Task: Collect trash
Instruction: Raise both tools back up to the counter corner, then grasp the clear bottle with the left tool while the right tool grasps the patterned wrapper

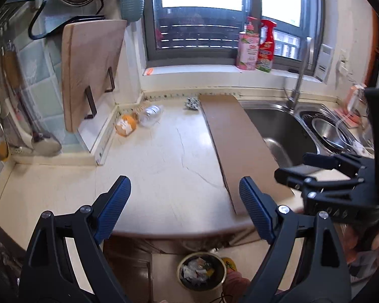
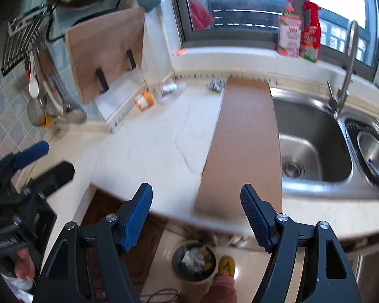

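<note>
Left gripper (image 1: 184,209): jaws standing spread with nothing between the blue pads, hanging over the near counter edge and pointing down at a slant.
Right gripper (image 2: 197,214): jaws likewise spread and empty, hanging just beside the left one, over the near end of the cardboard (image 2: 242,151).
Bin (image 1: 201,271): sitting on the floor right below the counter edge, already holding crumpled paper and scraps; a slippered foot (image 2: 227,265) is touching its rim, so any drop is needing to go straight down and not wide.
Counter (image 1: 164,156): lying bare in the middle, giving both grippers a free path to the back.
Cardboard: lying flat from the back wall to the near edge, partly overhanging the sink (image 2: 313,141); probably the awkward piece, calling for a pinch on its near edge with one gripper while the other is steadying it.
Orange wrapper (image 1: 125,125): sitting in the far left corner, touching the wall ledge; approaching from the open counter side is looking wiser than from the wall.
Bottle (image 1: 151,115): lying on its side just beside the wrapper; it is looking clear plastic, though blur is making that uncertain, and it may be rolling when nudged, so closing across its body is the safer grip.
Foil wad (image 1: 192,103): resting at the back wall, next to the cardboard's far corner.
</note>
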`<control>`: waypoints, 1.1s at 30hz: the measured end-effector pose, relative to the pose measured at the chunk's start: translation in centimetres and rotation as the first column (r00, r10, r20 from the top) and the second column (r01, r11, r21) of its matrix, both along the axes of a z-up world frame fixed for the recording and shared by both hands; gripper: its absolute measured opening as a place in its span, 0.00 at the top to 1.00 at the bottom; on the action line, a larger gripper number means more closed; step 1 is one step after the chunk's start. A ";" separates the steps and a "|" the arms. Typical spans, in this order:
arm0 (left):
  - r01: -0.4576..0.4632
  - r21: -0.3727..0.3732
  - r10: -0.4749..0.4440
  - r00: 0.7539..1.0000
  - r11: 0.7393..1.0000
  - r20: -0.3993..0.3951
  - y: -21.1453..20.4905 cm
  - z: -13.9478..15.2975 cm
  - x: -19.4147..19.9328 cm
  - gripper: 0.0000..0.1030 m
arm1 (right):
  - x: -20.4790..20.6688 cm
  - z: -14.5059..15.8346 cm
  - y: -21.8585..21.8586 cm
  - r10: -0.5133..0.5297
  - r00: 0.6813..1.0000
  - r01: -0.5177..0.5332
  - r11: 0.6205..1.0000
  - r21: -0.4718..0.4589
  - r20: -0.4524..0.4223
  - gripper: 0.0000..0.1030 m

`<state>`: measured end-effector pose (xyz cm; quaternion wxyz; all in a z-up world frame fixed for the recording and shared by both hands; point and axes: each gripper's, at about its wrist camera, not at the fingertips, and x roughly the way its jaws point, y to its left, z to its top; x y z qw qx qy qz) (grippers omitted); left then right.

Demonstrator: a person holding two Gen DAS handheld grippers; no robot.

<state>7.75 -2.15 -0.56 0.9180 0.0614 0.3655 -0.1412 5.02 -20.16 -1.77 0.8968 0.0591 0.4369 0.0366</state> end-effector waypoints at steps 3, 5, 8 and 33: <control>-0.032 0.011 0.032 0.999 0.999 -0.009 -1.2 -0.2 4.0 0.16 | 5.2 0.5 -1.9 0.038 0.999 -0.038 0.999 0.021 -0.002 0.29; -0.054 0.029 0.054 0.999 0.998 -0.004 -1.8 -0.5 6.6 0.16 | 9.0 0.6 -3.3 0.061 0.998 -0.061 0.998 0.018 -0.005 0.29; -0.085 0.063 0.085 0.996 0.994 -0.006 -3.0 -0.9 11.5 0.16 | 15.2 0.3 -5.0 0.093 0.996 -0.093 0.996 0.019 -0.012 0.29; -0.072 0.281 0.179 0.909 0.957 -0.377 -5.3 -18.1 47.1 0.28 | 57.9 -17.7 -11.1 0.080 0.938 0.009 0.967 0.254 -0.337 0.35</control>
